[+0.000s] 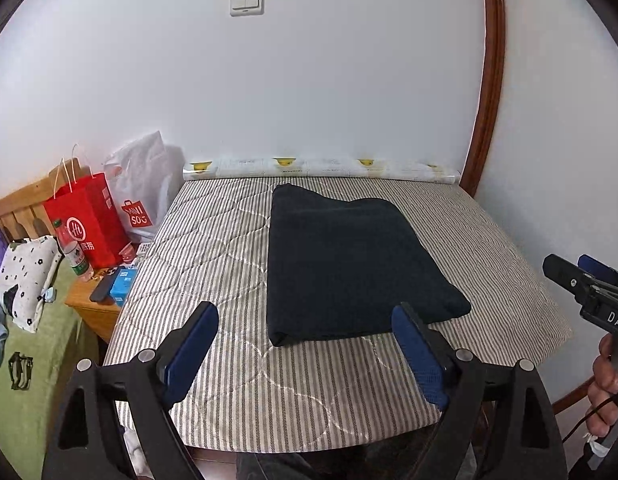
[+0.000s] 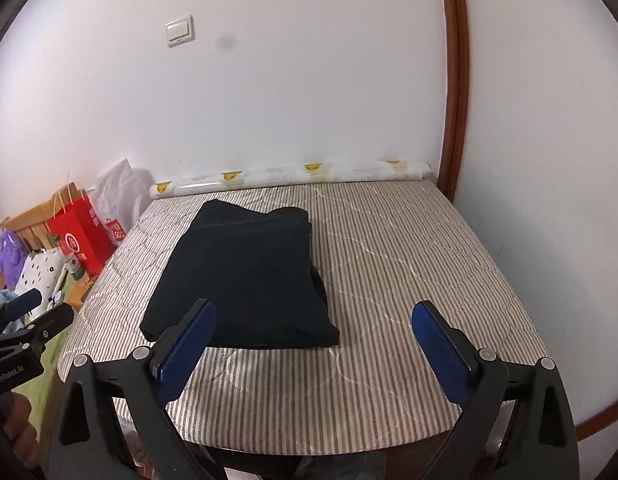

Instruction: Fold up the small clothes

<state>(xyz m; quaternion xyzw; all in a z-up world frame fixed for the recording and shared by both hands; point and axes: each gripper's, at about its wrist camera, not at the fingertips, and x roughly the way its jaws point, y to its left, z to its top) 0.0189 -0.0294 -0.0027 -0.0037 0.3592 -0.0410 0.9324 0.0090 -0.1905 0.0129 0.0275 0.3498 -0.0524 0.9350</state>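
A dark navy garment (image 1: 349, 264) lies folded into a thick rectangle on the striped quilted pad (image 1: 213, 248). My left gripper (image 1: 305, 316) hangs open above the pad's near edge, nothing between its blue pads, the fold's near edge just beyond them. In the right wrist view the same garment (image 2: 245, 272) sits left of centre on the pad (image 2: 389, 264). My right gripper (image 2: 313, 316) is open and holds nothing; its left fingertip overlaps the garment's near left corner in the picture. The right gripper (image 1: 565, 270) also shows at the left wrist view's right edge.
A rolled printed sheet (image 1: 321, 168) lies along the pad's far edge by the white wall. Left of the pad stand a red paper bag (image 1: 85, 224), a white shopping bag (image 1: 145, 184) and a bottle (image 1: 75, 254) on a wooden nightstand (image 1: 93, 308). A brown door frame (image 1: 489, 80) rises at right.
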